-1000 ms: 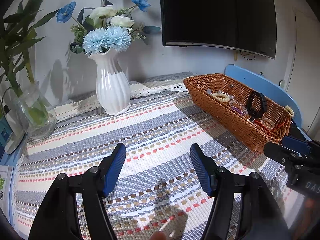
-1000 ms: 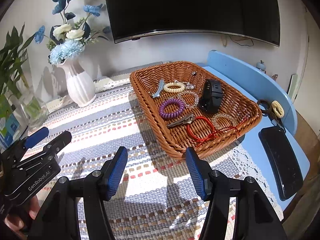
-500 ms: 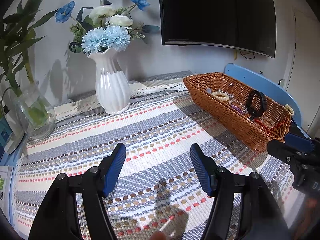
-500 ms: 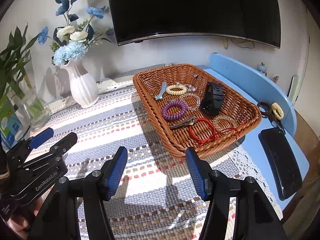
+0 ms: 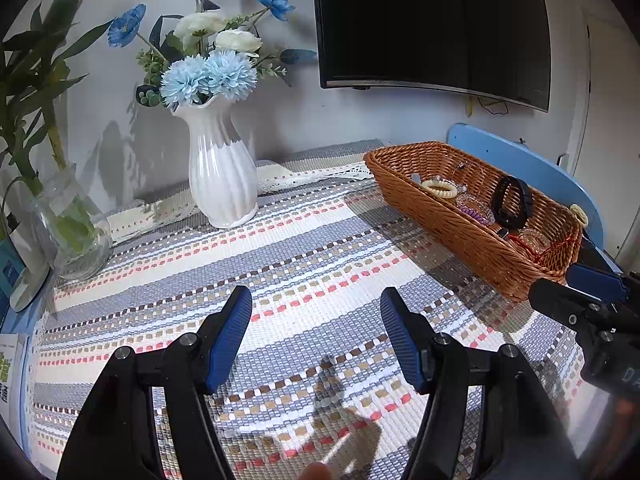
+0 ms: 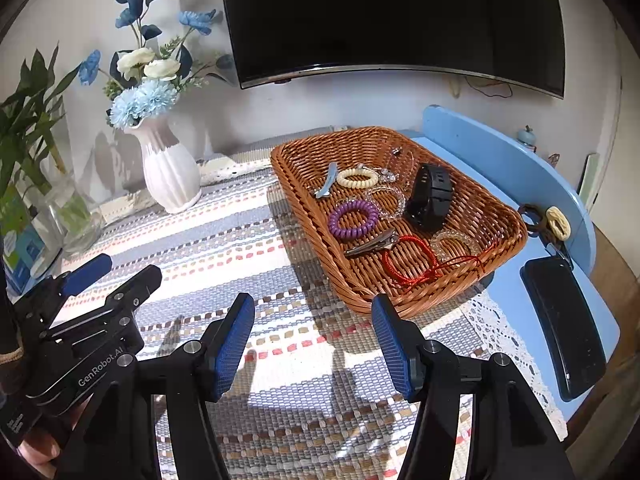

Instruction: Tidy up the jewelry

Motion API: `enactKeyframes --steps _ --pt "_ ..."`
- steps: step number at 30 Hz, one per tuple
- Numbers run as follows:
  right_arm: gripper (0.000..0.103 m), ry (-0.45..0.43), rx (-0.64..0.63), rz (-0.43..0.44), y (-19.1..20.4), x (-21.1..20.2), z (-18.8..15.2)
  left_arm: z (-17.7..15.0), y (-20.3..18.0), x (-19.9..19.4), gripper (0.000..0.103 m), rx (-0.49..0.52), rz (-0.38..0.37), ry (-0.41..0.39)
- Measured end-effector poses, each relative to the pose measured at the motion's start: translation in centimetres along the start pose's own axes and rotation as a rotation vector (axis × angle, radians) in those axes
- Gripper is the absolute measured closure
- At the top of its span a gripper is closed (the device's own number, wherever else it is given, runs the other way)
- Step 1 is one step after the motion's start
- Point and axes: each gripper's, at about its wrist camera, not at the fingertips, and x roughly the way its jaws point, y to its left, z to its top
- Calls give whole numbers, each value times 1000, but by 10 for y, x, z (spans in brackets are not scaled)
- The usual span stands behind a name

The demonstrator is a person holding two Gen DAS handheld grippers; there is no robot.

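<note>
Left view: near wall of the wicker basket (image 5: pixel 460 224) hides most of the jewelry; only tops of the cream hair tie (image 5: pixel 439 189) and black watch band (image 5: pixel 512 202) show. Right view shows more: purple coil tie (image 6: pixel 353 219), red cord bracelet (image 6: pixel 416 261), metal clip (image 6: pixel 372 243) w/ long axis running left-right, slightly tilted. Clear bead bracelets hard to make out.

Basket sits on the striped mat (image 6: pixel 240 248) on the counter, long axis front-to-back, just ahead & right of right gripper (image 6: pixel 313 342). Left gripper (image 5: pixel 316 336) well apart from it, over mat. Both grippers released, holding nothing.
</note>
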Motion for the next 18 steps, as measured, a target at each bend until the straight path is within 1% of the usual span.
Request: enactKeyframes --steps 18 --pt "40 6 0 7 -1 3 0 0 0 0 35 3 1 -1"
